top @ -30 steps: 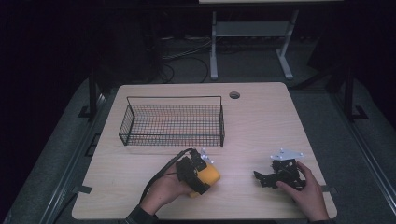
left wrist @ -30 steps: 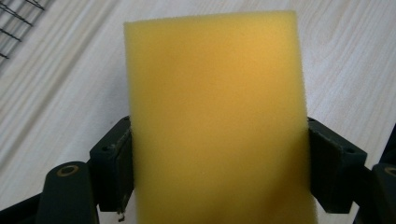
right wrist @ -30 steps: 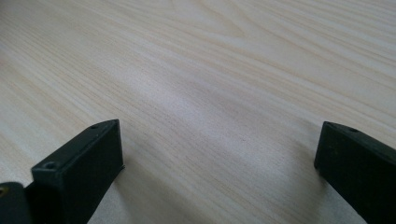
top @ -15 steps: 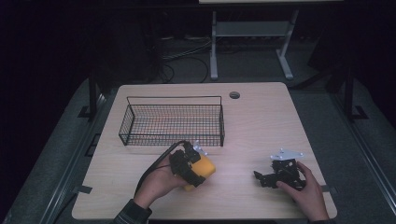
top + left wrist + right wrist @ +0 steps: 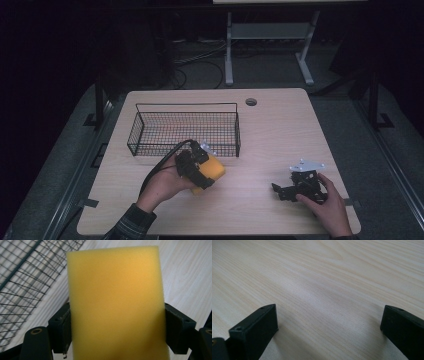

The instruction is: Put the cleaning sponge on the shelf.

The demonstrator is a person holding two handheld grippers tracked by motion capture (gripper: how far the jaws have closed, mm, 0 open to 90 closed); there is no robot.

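Observation:
A yellow sponge point(image 5: 116, 305) is clamped between the two black jaws of my left gripper point(image 5: 117, 325). In the high view the sponge point(image 5: 214, 170) is held just above the table, in front of the black wire basket point(image 5: 185, 130), with my left gripper point(image 5: 200, 167) shut on it. My right gripper point(image 5: 284, 191) rests low over the table at the right front, its jaws spread wide. In the right gripper view my right gripper point(image 5: 329, 325) has only bare wood between its fingers.
The wooden table point(image 5: 280, 135) has a round cable hole point(image 5: 251, 102) near its back edge. The basket's mesh point(image 5: 22, 272) lies to the left in the left gripper view. Behind the table, a white stand point(image 5: 267, 35) and cables lie on the dark floor.
My left gripper has carried the sponge up and back toward the basket's front wall. The right gripper has stayed in place.

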